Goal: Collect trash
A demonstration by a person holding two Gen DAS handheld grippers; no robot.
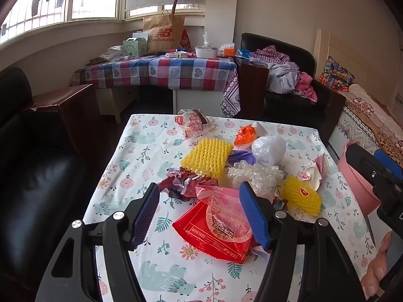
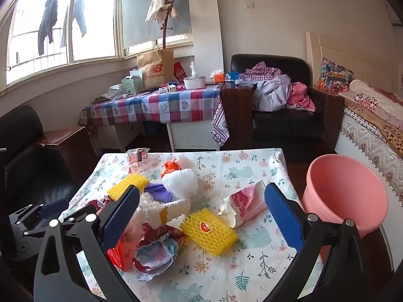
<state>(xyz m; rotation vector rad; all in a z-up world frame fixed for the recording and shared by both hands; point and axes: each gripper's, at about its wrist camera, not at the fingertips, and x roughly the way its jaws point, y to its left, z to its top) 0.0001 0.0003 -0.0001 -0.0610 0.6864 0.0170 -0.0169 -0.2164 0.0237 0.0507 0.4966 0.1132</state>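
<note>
Trash lies heaped on a table with a floral cloth (image 1: 141,156) (image 2: 252,171). In the left wrist view my left gripper (image 1: 200,216) stands open above a red plastic wrapper (image 1: 214,236), its blue pads apart. Beyond it are a yellow foam net (image 1: 207,157), a white plastic bag (image 1: 268,149), an orange scrap (image 1: 244,134) and a smaller yellow net (image 1: 302,197). In the right wrist view my right gripper (image 2: 201,216) is open, hovering over the small yellow net (image 2: 210,231) and a crumpled pink-and-white paper (image 2: 241,205). A pink bin (image 2: 345,196) (image 1: 352,176) stands beside the table's right edge.
A black armchair (image 1: 37,171) is left of the table. Behind it are a checked-cloth table (image 2: 161,105) with a paper bag (image 2: 156,70), another black armchair piled with clothes (image 2: 282,95), and a bed (image 2: 372,125) on the right. A person's hand (image 1: 377,269) holds the right gripper.
</note>
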